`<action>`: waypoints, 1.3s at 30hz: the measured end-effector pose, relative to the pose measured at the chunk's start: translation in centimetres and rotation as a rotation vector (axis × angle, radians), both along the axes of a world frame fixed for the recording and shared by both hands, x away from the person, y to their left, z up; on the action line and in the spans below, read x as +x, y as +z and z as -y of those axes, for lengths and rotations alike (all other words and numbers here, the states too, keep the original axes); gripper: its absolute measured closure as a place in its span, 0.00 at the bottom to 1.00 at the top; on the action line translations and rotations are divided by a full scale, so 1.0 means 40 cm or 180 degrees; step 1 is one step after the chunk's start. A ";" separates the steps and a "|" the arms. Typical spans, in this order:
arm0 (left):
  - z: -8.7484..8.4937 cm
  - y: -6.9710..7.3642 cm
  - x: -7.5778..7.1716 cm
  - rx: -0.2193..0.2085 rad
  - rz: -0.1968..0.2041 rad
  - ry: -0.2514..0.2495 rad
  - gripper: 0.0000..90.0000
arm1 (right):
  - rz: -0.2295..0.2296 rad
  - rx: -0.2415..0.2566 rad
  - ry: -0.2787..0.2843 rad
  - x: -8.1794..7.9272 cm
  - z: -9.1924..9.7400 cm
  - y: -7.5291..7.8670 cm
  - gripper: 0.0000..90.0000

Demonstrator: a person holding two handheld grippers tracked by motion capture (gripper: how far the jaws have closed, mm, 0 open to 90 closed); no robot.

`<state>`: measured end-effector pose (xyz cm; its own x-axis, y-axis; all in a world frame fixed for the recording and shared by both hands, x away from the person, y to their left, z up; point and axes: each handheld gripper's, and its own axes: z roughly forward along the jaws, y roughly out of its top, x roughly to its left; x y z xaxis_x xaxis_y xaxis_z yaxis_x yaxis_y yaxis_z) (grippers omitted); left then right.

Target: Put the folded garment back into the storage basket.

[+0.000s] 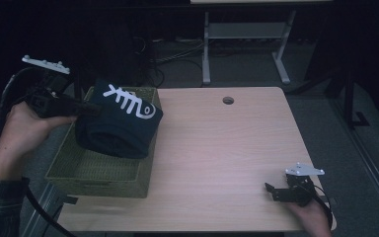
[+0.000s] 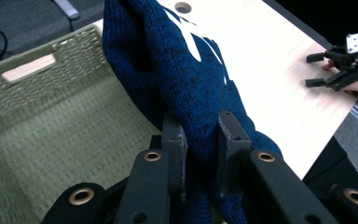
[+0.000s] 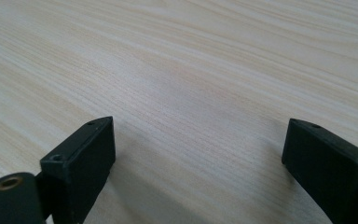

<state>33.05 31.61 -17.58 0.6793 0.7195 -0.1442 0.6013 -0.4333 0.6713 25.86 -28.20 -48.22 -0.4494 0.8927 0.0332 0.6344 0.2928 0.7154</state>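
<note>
Jaws nearest the lens: black pads of the left gripper (image 2: pixel 200 140) rise from the bottom of the left gripper view, clamped on a fold of the blue knit hat (image 2: pixel 186 79).
Hat, where it is: left of centre in the high view, hanging over the green woven basket (image 1: pixel 74 170) – its right side laps over the basket's right rim, the bulk above the open inside.
Hat, how it lies from the tongs: just right of the left gripper (image 1: pixel 86 109), pinched at its left edge; its long axis runs away from the jaws toward the upper right of the left gripper view.
Hat, looks: dark navy, thick knit, a white fish-skeleton design on top, slumped and soft.
Nearer hand: the left one holds it; the coming move likely turns on lowering the hat into the basket.
Right gripper (image 1: pixel 272 191): lower right of the high view, jaws apart, empty – resting low on the pale wooden table (image 1: pixel 227 148), well apart from the hat.
</note>
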 end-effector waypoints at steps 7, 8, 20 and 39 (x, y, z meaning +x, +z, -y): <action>-0.042 -0.025 0.002 0.0016 -0.0061 0.0167 0.84 | 0.0001 -0.0003 0.0005 0.000 0.000 0.000 0.10; -0.054 -0.036 0.004 0.0015 -0.0086 0.0209 0.84 | 0.0001 -0.0003 0.0005 0.000 0.000 0.000 0.10; -0.088 -0.097 0.022 -0.0031 -0.0201 0.0378 0.85 | 0.0003 -0.0009 0.0011 0.000 0.001 0.000 0.10; -0.085 -0.193 0.047 -0.0006 -0.0399 0.0468 0.85 | 0.0001 -0.0008 0.0009 0.000 0.001 0.000 0.10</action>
<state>34.91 35.02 -25.30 0.5435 0.8094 -0.2223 0.7370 -0.3334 0.5879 25.87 -28.23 -48.22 -0.4519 0.8915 0.0306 0.6333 0.2964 0.7149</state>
